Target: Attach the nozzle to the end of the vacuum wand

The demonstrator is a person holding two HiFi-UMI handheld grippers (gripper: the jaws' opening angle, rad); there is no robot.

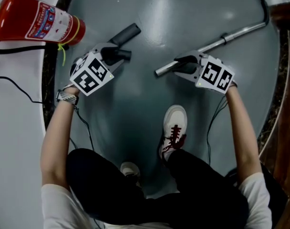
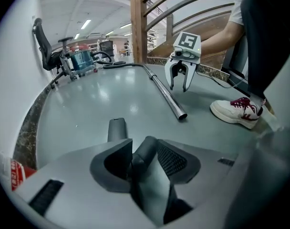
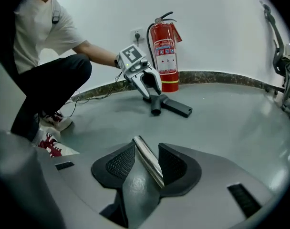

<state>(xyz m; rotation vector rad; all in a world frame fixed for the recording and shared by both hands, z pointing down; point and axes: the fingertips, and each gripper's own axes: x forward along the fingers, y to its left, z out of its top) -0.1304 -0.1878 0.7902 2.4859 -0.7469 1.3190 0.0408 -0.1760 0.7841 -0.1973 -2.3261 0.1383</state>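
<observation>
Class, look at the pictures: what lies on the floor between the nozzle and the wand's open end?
Nothing: bare grey floor separates nozzle and wand, seen plainly in the head view.

The head camera hangs above the crouching person and looks almost straight down at the grey floor point(image 1: 150, 13) from close by, with the left tongs point(image 1: 117, 55) at the left and the right tongs point(image 1: 183, 65) at the right. The left gripper view sits low over the floor, facing across it to the right tongs and the wand point(image 2: 165, 93). The right gripper view faces back the other way, toward the left tongs and the fire extinguisher point(image 3: 165, 56). All three share the floor between the tongs.
</observation>
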